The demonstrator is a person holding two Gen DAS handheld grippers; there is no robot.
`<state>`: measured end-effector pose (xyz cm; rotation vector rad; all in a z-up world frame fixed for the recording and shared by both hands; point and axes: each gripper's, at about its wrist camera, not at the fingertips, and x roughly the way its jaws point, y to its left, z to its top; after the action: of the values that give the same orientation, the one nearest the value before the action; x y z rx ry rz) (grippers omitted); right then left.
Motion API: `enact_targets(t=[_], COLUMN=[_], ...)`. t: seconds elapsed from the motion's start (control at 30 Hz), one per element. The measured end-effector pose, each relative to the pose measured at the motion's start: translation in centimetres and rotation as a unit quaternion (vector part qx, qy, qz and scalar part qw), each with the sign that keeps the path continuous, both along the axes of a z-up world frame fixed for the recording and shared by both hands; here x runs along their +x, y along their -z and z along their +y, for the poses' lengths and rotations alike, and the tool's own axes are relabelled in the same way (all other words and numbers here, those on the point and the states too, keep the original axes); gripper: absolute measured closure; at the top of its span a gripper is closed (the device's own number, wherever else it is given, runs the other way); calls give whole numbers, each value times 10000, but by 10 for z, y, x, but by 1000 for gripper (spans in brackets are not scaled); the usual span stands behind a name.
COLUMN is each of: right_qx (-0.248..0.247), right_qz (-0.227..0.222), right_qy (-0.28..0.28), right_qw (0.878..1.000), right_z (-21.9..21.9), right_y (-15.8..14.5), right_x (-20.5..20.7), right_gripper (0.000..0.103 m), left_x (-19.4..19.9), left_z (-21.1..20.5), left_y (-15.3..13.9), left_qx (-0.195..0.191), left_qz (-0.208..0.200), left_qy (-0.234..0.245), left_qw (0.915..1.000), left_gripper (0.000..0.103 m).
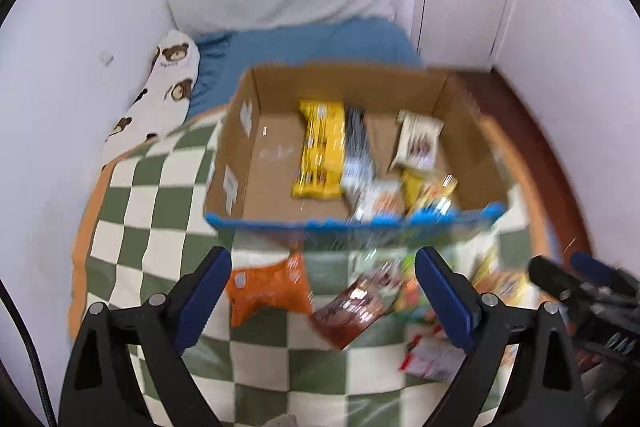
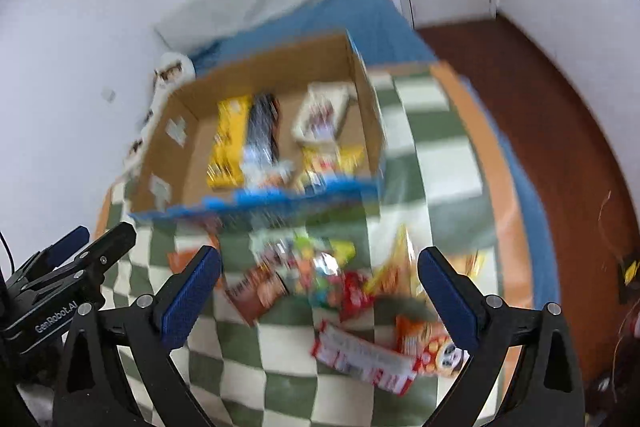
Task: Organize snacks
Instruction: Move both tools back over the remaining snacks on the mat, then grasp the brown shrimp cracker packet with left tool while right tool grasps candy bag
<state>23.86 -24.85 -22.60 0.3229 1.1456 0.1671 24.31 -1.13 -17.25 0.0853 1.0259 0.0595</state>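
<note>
Snacks (image 2: 340,287) lie loose on the checked blanket (image 1: 160,195) w/ more in the box (image 1: 256,83) just behind, and both yr grippers, left (image 1: 323,297) & right (image 2: 319,297), hang over the pile w/ jaws wide, empty.

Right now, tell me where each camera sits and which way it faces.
Left wrist: on the left gripper, looking down over its open fingers at the cardboard box and orange packet; the right gripper shows at the right edge.
Right wrist: on the right gripper, fingers open, facing the same box; the left gripper shows at left.
Shared: box, checkered blanket, loose snacks.
</note>
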Motion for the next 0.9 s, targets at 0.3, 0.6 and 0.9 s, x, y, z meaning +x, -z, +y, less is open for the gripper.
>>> enact_targets(t=[0.3, 0.6, 0.9], right_qx=[612, 904, 971], right_qz=[1194, 1175, 1111], right_qy=[-112, 32, -103], right_qw=[9909, 9889, 9890], right_z=[-27, -19, 29], right_y=[105, 116, 121], right_x=[-10, 3, 34], right_gripper=[2, 5, 10], left_x=[15, 27, -5], left_z=[-46, -45, 79], left_y=[145, 209, 210], left_qx=[1385, 1190, -752], left_qz=[1621, 2323, 2778], left_qy=[1232, 1545, -1145], left_qw=[9692, 9529, 9508], left_gripper=[9, 47, 47])
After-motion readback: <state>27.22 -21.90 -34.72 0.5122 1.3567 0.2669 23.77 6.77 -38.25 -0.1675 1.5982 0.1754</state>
